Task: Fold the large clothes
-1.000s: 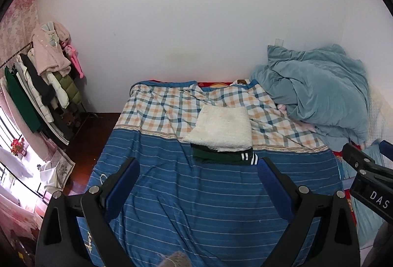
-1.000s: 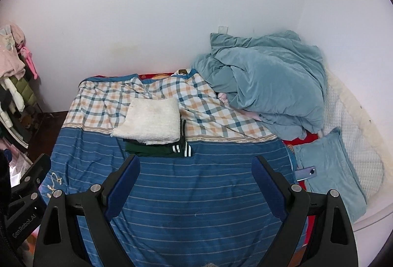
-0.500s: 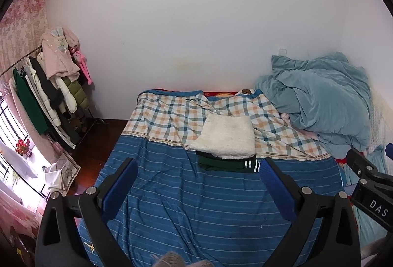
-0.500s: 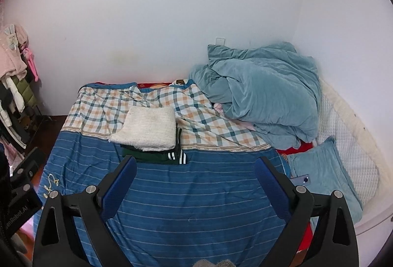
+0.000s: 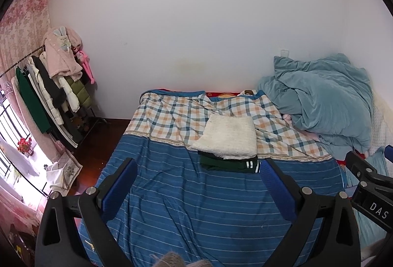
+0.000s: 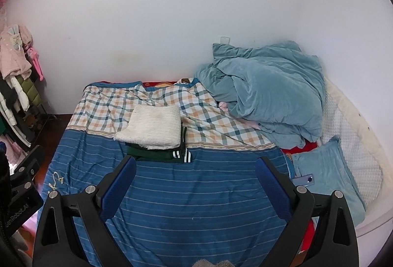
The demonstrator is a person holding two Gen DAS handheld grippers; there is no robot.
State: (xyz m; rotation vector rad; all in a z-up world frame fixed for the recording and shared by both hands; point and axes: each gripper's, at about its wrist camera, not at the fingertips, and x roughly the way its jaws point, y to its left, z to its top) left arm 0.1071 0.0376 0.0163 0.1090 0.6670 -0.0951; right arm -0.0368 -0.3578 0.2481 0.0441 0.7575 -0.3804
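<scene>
The bed, covered by a blue striped and orange-checked sheet (image 5: 196,205), filled both views and served as the folding surface. A crumpled pale-blue velvet duvet (image 6: 267,92) was heaped against the far right corner, probably pushed aside to free working room. A metal rail of hanging coats and jackets (image 5: 51,92) stood along the left wall. A pale-blue pillow (image 6: 326,176) lay at the right edge with a lilac phone (image 6: 304,180) just beside it.

Task items: a folded cream fleece garment (image 5: 227,137) rested squarely on a folded dark-green garment with white stripes (image 5: 228,165), stacked near mid-bed where check meets stripe. Judged: both pieces done, stacked to keep the near sheet free.

The left gripper (image 5: 196,181) hovered above the near sheet, blue-padded jaws spread wide, nothing between them. The right gripper (image 6: 195,176) was likewise spread and empty. Neither touched cloth.

Writing: "DAS" read on the right gripper's body in the left view; "GenRobot.AI", partly cut off, on the left gripper's body in the right view.
</scene>
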